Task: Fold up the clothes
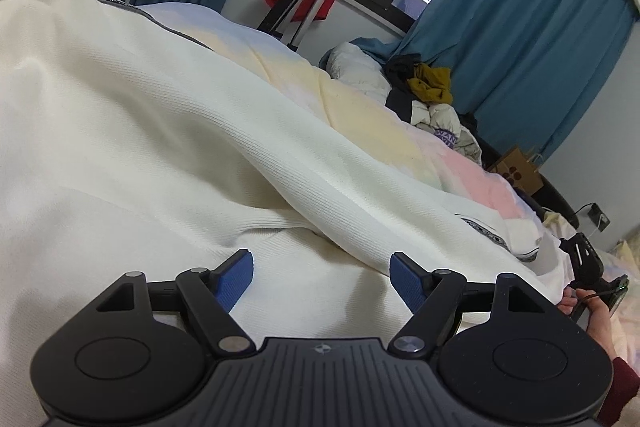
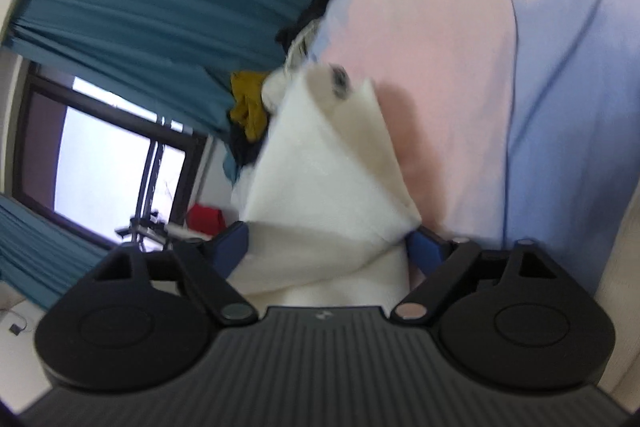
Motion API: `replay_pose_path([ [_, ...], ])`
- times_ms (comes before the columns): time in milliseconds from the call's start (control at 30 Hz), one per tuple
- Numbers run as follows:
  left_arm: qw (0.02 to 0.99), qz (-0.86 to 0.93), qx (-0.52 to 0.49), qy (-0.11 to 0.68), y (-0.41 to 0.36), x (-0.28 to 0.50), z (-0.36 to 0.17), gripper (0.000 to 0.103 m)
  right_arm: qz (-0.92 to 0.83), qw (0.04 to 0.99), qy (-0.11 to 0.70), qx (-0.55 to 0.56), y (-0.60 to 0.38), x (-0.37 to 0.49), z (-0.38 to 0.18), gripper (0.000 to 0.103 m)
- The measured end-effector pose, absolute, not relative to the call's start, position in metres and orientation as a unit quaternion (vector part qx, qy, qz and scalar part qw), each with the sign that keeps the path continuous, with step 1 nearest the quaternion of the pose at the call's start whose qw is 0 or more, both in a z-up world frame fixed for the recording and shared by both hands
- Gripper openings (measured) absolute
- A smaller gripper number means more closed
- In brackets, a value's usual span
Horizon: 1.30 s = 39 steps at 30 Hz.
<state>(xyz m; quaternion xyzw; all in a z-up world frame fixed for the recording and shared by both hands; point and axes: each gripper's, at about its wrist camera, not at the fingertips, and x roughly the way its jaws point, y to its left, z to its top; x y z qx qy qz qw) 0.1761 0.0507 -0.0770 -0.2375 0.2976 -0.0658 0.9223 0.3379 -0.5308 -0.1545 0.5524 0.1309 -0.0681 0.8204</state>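
A cuff of the cream ribbed-knit garment (image 2: pixel 328 163) is bunched between the right gripper (image 2: pixel 326 245) fingers for folding across the pastel bed (image 2: pixel 560 67), while the left gripper (image 1: pixel 322 269) is left spread, empty.

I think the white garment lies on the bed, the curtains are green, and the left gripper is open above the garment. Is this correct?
Not quite: the curtains are teal blue, as the left wrist view shows. The rest holds: the white garment lies on the bed, and the left gripper is open above it.

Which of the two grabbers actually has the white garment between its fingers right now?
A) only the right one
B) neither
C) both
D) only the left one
A: the right gripper has the white garment bunched between its fingers, while the left gripper hangs open above the cloth.
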Motion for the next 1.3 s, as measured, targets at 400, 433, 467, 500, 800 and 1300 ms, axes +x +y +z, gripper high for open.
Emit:
replay_pose_path([
  [400,0.919,-0.068,-0.251,0.297,0.054,0.178,-0.078,0.076,-0.212,0.877,0.120,0.414,-0.607,0.302,-0.092,0.012],
  [433,0.918,-0.068,-0.252,0.297,0.054,0.178,-0.077,0.076,-0.215,0.876,0.125,0.413,-0.614,0.301,-0.094,0.011],
  [467,0.918,-0.068,-0.252,0.298,0.054,0.179,-0.077,0.076,-0.220,0.876,0.135,0.408,-0.615,0.305,-0.098,0.011],
  [500,0.918,-0.067,-0.252,0.299,0.054,0.179,-0.076,0.076,-0.228,0.876,0.150,0.399,-0.615,0.301,-0.105,0.011],
  [800,0.918,-0.066,-0.248,0.303,0.055,0.179,-0.071,0.076,-0.252,0.887,0.224,0.315,-0.593,0.279,-0.144,0.013],
  [1300,0.940,-0.064,-0.179,0.283,0.052,0.147,-0.036,0.076,-0.083,0.951,0.232,0.188,-0.441,0.195,-0.026,0.015],
])
